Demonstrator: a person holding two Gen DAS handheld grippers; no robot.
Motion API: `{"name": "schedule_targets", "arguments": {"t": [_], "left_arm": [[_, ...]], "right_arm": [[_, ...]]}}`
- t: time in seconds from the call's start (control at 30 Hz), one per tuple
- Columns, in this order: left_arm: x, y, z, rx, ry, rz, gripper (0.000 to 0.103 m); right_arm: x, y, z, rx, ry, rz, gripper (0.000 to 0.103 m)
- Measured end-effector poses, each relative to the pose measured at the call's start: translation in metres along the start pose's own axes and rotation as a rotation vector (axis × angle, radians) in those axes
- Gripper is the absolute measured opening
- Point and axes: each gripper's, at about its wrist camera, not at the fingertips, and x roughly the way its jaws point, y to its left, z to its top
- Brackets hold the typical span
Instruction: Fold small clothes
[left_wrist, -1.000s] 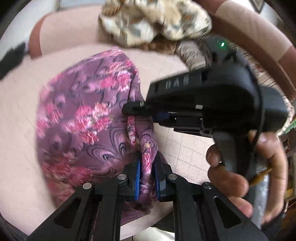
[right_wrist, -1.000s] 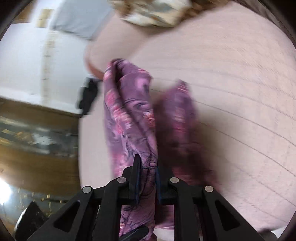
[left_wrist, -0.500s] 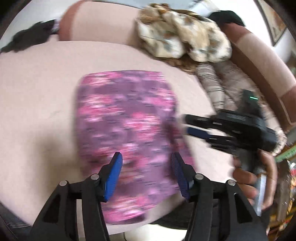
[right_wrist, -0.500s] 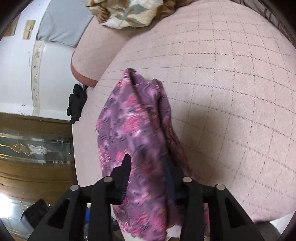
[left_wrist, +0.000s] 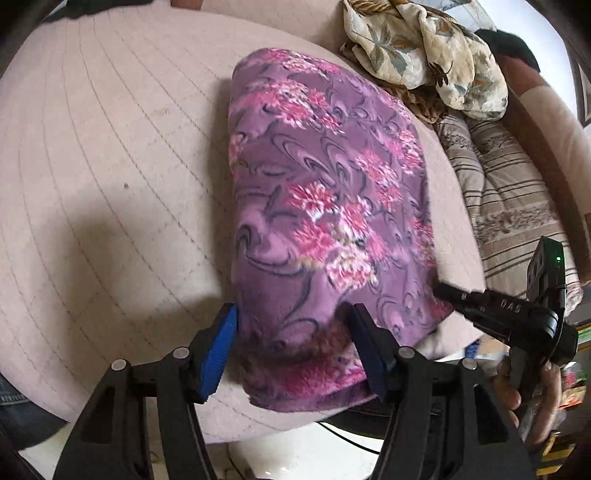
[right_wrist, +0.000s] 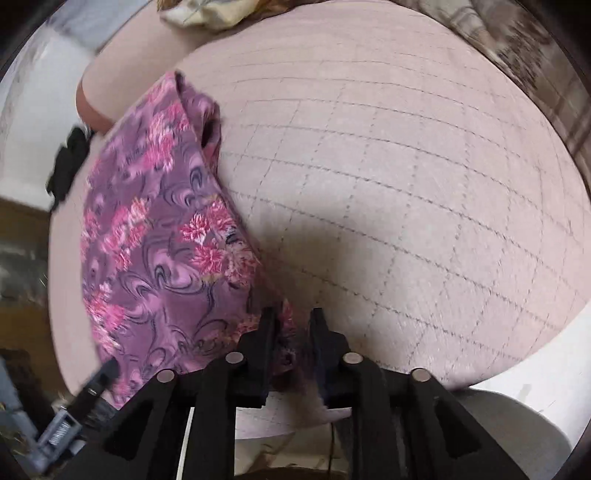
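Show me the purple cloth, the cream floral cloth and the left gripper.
purple cloth (left_wrist: 325, 206), left wrist view, middle of its top.
cream floral cloth (left_wrist: 424, 48), left wrist view, its middle.
left gripper (left_wrist: 295, 350), left wrist view, between its fingers.

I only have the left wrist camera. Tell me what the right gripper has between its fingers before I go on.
Observer: The right gripper has the near right edge of the purple floral cloth between its fingers. Its jaws have just been closing; I cannot tell whether they pinch it.
Operator: Check the rest of that right edge.
Observer: At the far corner the cloth's layers gape apart, so the fold is not flat there.
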Motion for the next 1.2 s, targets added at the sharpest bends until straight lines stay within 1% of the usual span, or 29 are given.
{"name": "schedule_targets", "arguments": {"t": [0.03, 0.07, 0.1, 0.13, 0.17, 0.2, 0.23, 0.27, 0.3, 0.33, 0.37, 0.4, 0.43, 0.47, 0.53, 0.57, 0.63, 0.7, 0.73, 0.77, 0.8, 0.83, 0.87, 0.9, 0.93, 1.0, 1.07, 1.17, 1.2], "left_arm": [[-0.002, 0.003, -0.001, -0.018, 0.005, -0.024, 0.069], [-0.001, 0.005, 0.001, -0.039, 0.013, -0.051, 0.073], [0.000, 0.008, 0.002, -0.062, 0.022, -0.080, 0.074], [0.001, 0.012, 0.000, -0.078, 0.027, -0.092, 0.074], [0.005, 0.013, 0.001, -0.087, 0.034, -0.090, 0.074], [0.010, 0.015, 0.000, -0.090, 0.050, -0.077, 0.074], [0.017, 0.017, -0.003, -0.099, 0.069, -0.085, 0.074], [0.017, 0.018, -0.007, -0.105, 0.063, -0.102, 0.074], [0.016, 0.017, -0.010, -0.097, 0.045, -0.105, 0.074], [0.016, 0.016, -0.011, -0.086, 0.039, -0.099, 0.070], [0.014, 0.015, -0.012, -0.080, 0.035, -0.099, 0.052], [0.014, 0.016, -0.012, -0.077, 0.039, -0.103, 0.042], [0.014, 0.018, -0.010, -0.074, 0.049, -0.095, 0.024], [0.011, 0.022, -0.007, -0.081, 0.057, -0.112, 0.013], [-0.009, 0.038, 0.000, -0.148, 0.055, -0.221, 0.011], [-0.027, 0.045, 0.002, -0.168, 0.033, -0.266, 0.011], [-0.056, 0.053, 0.004, -0.138, -0.016, -0.263, 0.011], [-0.053, 0.061, 0.000, -0.112, 0.011, -0.218, 0.011], [-0.037, 0.065, -0.004, -0.093, 0.053, -0.168, 0.012], [-0.023, 0.072, -0.009, -0.092, 0.077, -0.124, 0.014], [-0.019, 0.077, -0.012, -0.107, 0.075, -0.122, 0.016], [-0.019, 0.081, -0.015, -0.118, 0.058, -0.136, 0.022], [-0.024, 0.082, -0.014, -0.110, 0.045, -0.132, 0.029], [-0.030, 0.081, -0.012, -0.096, 0.031, -0.115, 0.031], [-0.042, 0.078, -0.009, -0.064, -0.001, -0.089, 0.032], [-0.065, 0.073, -0.004, -0.004, -0.058, -0.047, 0.037], [-0.091, 0.071, 0.007, 0.024, -0.116, -0.033, 0.062], [-0.112, 0.069, 0.030, 0.065, -0.144, -0.016, 0.069], [-0.113, 0.064, 0.043, 0.074, -0.141, -0.022, 0.069]], "right_arm": [[-0.007, 0.001, 0.001, -0.006, -0.033, 0.030, 0.035], [-0.014, 0.001, 0.001, -0.005, -0.061, 0.068, 0.063], [-0.016, -0.001, 0.001, 0.003, -0.071, 0.103, 0.076], [-0.015, -0.002, 0.003, 0.011, -0.065, 0.118, 0.082], [-0.011, -0.001, 0.006, 0.022, -0.050, 0.126, 0.082], [-0.003, -0.004, 0.007, 0.044, -0.015, 0.139, 0.080], [0.007, -0.007, 0.007, 0.064, 0.029, 0.158, 0.073], [0.016, -0.009, 0.010, 0.076, 0.066, 0.174, 0.064], [0.025, -0.012, 0.005, 0.096, 0.117, 0.208, 0.059], [0.023, -0.012, 0.001, 0.091, 0.115, 0.213, 0.051], [0.026, -0.014, 0.001, 0.080, 0.112, 0.212, 0.041], [0.027, -0.013, -0.001, 0.073, 0.125, 0.221, 0.033], [0.034, -0.011, -0.003, 0.077, 0.139, 0.224, 0.021], [0.036, -0.009, -0.004, 0.076, 0.142, 0.219, 0.018], [0.030, -0.004, -0.007, 0.063, 0.128, 0.242, 0.010], [0.025, 0.001, -0.011, 0.050, 0.119, 0.270, 0.009], [0.022, 0.006, -0.031, 0.022, 0.143, 0.302, 0.008], [0.034, 0.012, -0.050, 0.004, 0.197, 0.287, 0.009], [0.046, 0.018, -0.059, -0.023, 0.234, 0.216, 0.010], [0.049, 0.021, -0.059, -0.039, 0.232, 0.178, 0.013], [0.047, 0.022, -0.058, -0.040, 0.229, 0.179, 0.015], [0.044, 0.022, -0.058, -0.036, 0.225, 0.182, 0.023], [0.039, 0.022, -0.061, -0.033, 0.209, 0.175, 0.036], [0.034, 0.023, -0.064, -0.040, 0.198, 0.168, 0.045], [0.026, 0.023, -0.065, -0.046, 0.178, 0.175, 0.062], [0.003, 0.031, -0.062, -0.066, 0.082, 0.165, 0.063], [-0.022, 0.040, -0.055, -0.106, 0.012, 0.185, 0.072], [-0.044, 0.066, -0.026, -0.169, -0.043, 0.265, 0.086], [-0.049, 0.075, -0.006, -0.190, -0.056, 0.280, 0.086]]}}
